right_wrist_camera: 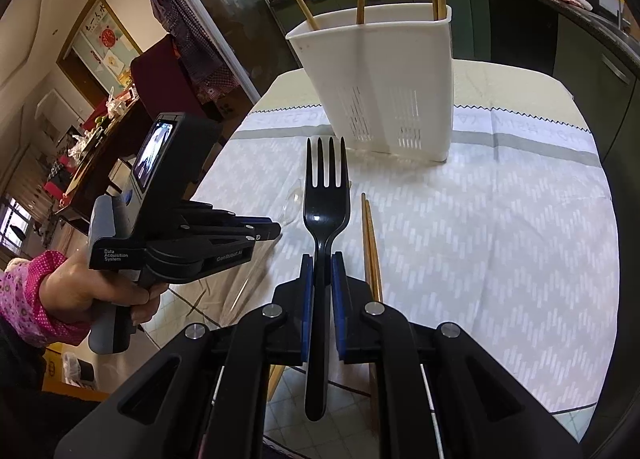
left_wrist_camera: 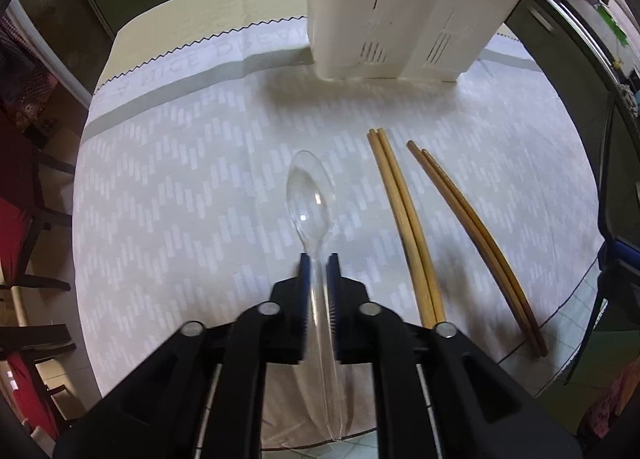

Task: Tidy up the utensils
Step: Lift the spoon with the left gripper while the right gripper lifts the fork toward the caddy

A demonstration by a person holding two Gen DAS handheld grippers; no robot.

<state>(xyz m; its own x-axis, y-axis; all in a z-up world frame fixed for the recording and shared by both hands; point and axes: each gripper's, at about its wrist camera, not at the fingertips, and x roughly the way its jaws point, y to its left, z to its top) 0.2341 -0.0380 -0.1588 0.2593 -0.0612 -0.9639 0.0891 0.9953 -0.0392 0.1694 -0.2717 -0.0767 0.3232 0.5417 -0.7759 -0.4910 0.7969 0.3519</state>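
A table under a patterned cloth carries a white holder, a clear spoon and chopsticks.

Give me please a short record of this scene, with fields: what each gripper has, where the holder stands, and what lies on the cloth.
left gripper: jaws around the clear spoon handle, a small gap visible
right gripper: shut on black fork, tines toward the holder
holder: white utensil holder, upright on the cloth's far side, chopsticks inside
on the cloth: light chopsticks, dark chopsticks, side by side

spoon lies left of two chopstick pairs; holder stands behind them on the table.
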